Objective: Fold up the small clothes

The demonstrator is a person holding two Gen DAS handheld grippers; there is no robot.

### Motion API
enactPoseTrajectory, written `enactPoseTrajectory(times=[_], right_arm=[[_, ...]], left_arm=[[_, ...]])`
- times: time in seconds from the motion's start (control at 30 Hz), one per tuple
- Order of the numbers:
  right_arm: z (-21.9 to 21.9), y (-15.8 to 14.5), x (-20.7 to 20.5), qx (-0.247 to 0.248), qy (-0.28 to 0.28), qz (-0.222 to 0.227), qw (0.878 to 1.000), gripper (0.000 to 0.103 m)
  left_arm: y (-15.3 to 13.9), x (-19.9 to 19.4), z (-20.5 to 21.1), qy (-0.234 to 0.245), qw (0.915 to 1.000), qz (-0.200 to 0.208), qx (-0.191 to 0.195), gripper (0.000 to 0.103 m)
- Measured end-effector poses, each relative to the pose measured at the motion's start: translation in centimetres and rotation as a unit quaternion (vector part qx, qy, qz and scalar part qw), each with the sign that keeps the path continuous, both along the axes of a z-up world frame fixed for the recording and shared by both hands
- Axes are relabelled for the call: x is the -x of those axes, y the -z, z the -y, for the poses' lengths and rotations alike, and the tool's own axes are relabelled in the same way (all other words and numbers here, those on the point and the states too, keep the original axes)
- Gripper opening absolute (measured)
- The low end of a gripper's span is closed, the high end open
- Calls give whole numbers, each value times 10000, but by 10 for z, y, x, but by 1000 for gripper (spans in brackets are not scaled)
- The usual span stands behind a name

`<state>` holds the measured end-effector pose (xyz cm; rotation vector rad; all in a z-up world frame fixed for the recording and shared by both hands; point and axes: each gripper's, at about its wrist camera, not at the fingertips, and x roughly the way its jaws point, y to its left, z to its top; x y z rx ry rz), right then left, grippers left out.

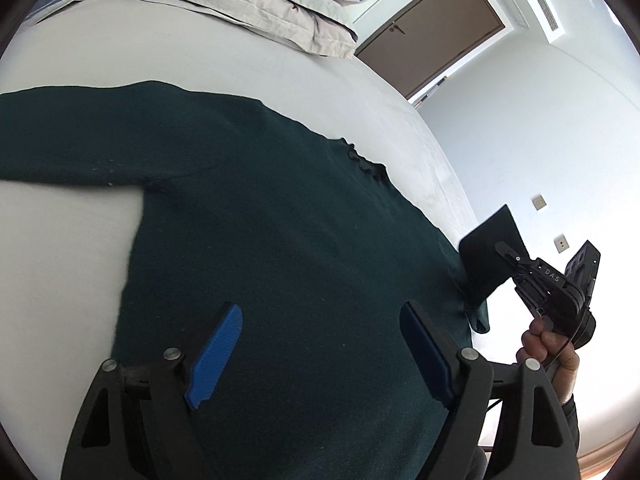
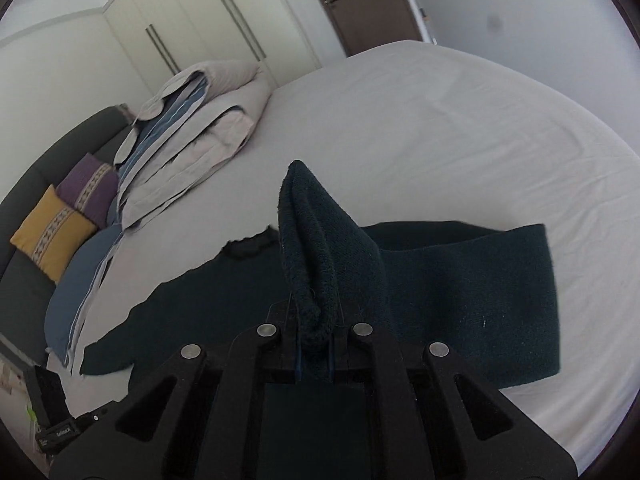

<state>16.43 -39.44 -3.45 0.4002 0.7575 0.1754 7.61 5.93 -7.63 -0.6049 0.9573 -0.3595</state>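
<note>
A dark green knitted sweater point(image 1: 256, 240) lies spread on the white bed point(image 1: 60, 280), one sleeve point(image 1: 60, 136) stretched to the left. My left gripper point(image 1: 320, 354) hovers open over the sweater's body, its blue pads point(image 1: 216, 356) wide apart with only flat cloth below them. At the sweater's right side my right gripper point(image 1: 512, 258), held by a hand point(image 1: 548, 352), is shut on a lifted piece of the sweater. In the right wrist view the right gripper point(image 2: 316, 356) pinches a bunched fold point(image 2: 320, 260) that stands up; the collar point(image 2: 248, 248) lies to the left and a sleeve point(image 2: 480, 292) to the right.
Folded bedding and pillows point(image 2: 192, 136) are stacked at the head of the bed. Yellow point(image 2: 52, 232) and purple cushions lie on a dark sofa point(image 2: 24, 280). A brown door point(image 1: 432, 32) and a wardrobe point(image 2: 192, 20) stand behind. The bed edge point(image 1: 452, 184) runs near the right gripper.
</note>
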Motion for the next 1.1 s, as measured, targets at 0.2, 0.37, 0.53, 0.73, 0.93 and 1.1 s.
enactPoseTrajectory(times=[0.2,0.37,0.53,0.73,0.93,1.1], right_arm=[[-138,45,-35,-124,-575,-579,9966,9],[-183,77,-23,-342,-696,-717,9944,57],[-161,55,62,-447,-642,-288,9965,64],[-93,21,114,-856,-521,-38,9950,64],[-32,12,149,-952,-249,114,9951,64],[2,17,159,-931,-27,95,9956,64]], left_arm=[[6,-3,-39,-335,9994,-26,88,83],[9,-16,-46,-380,9992,-77,109,86],[0,-38,-15,-118,9999,29,31,92],[4,-94,62,512,9983,-162,-241,92],[29,-145,113,916,9893,-570,-979,65],[28,-145,122,883,9868,-458,-1275,37]])
